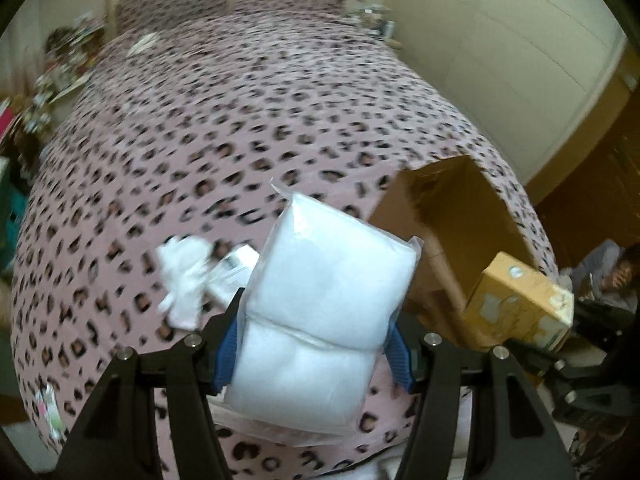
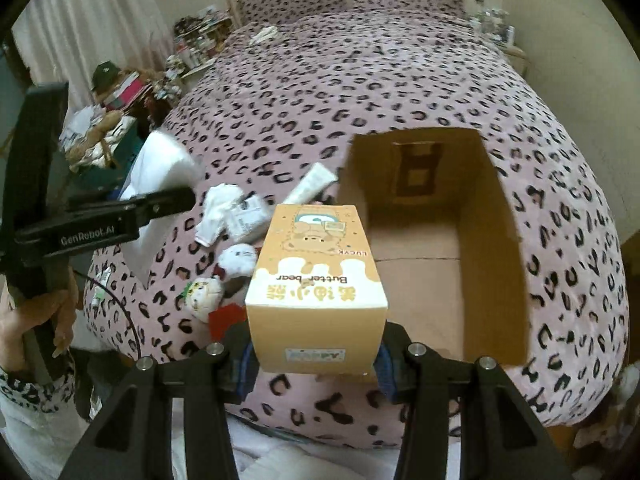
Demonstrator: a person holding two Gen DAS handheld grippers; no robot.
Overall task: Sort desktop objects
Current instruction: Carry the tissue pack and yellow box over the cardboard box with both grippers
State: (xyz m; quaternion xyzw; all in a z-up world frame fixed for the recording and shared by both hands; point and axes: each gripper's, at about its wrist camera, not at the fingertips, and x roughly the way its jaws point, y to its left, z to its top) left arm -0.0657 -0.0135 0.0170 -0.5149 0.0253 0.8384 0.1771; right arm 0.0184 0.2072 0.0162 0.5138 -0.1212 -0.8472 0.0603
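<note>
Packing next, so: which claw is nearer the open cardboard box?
Right. The right claw hangs beside the cardboard box; the left claw is farther left.

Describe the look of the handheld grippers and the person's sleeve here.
Both grippers are black with triangular cut-out finger arms, silver bolts and blue ribbed pads. The left gripper carries white "GenRobot.AI" lettering and a thin black cable. The sleeve is leopard-print.
</note>
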